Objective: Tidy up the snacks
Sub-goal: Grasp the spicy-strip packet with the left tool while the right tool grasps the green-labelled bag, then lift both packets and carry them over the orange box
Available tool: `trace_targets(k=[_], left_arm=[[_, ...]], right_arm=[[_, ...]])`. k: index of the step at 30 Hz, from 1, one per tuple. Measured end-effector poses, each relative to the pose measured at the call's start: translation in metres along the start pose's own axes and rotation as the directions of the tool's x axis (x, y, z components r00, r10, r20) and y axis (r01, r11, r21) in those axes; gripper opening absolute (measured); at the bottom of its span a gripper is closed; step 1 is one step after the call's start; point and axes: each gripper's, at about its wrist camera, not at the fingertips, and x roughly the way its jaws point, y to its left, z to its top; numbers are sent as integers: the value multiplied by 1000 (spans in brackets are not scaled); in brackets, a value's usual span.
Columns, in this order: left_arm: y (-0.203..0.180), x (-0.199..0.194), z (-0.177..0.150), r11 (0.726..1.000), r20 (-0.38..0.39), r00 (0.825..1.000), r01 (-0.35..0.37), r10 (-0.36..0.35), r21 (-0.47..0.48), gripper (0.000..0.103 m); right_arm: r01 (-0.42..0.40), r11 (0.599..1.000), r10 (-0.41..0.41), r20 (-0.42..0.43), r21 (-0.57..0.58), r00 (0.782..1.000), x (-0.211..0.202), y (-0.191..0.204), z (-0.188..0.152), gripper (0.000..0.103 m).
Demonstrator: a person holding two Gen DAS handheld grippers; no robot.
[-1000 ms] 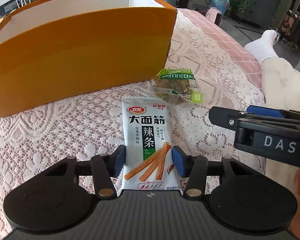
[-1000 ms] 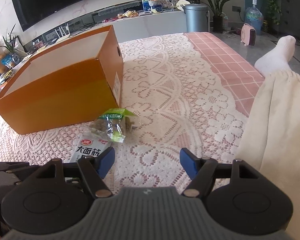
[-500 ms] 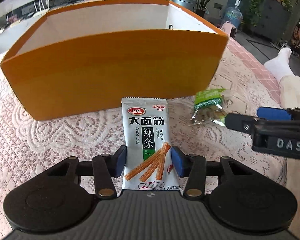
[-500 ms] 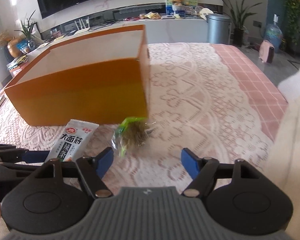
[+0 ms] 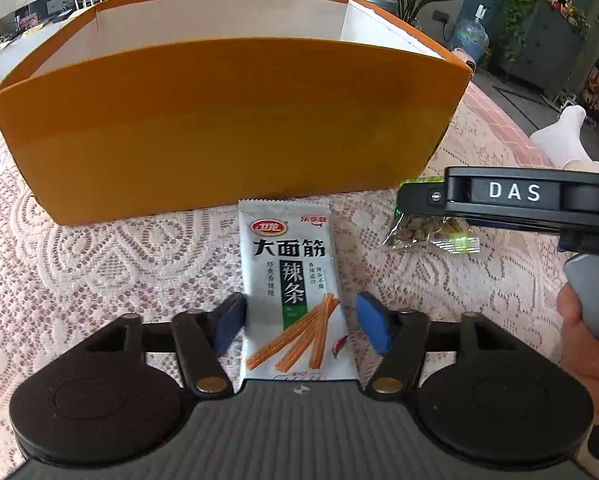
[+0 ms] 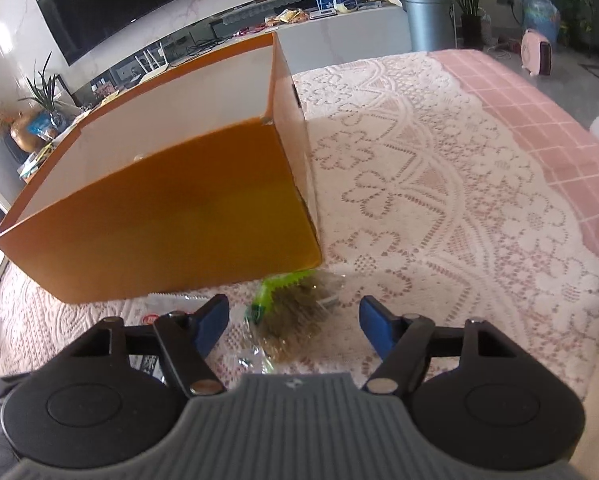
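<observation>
Left tool (image 5: 299,322) is spread around the spicy-strip packet (image 5: 295,292), which lies flat below the orange box (image 5: 227,124). Right tool (image 6: 293,326) is spread around the green raisin bag (image 6: 295,320), at the packet's 2 o'clock.

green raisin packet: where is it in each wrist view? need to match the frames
Left wrist: green raisin packet at right of centre, partly under the right gripper's black arm, right of the spicy-strip packet.
Right wrist: low centre, lying between the open fingers of the right gripper.
Shared landmark: the orange box, whose near right corner stands just behind the packet in both views.
</observation>
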Motion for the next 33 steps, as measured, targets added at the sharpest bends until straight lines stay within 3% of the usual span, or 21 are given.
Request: trace_targets(k=[4,8,16,33], left_arm=[[-14,13,6,1000,6,1000,-11,11,11,88],[-20,20,8,998,14,999,-44,44,43,88],[-23,23,7,995,41,997,-71,68,72,59],[-1,-20,8,1000,109,994,7,-8,9,56]], right_arm=[[-30,999,31,-19,29,999,7,-2,-1,68],[-34,999,34,-24,4,999,9,1,-5,54],[-14,1000,14,-9,-26,1000,8,2,-11,47],[33,990,-22,79,-135,997,-19,10,-21,44]])
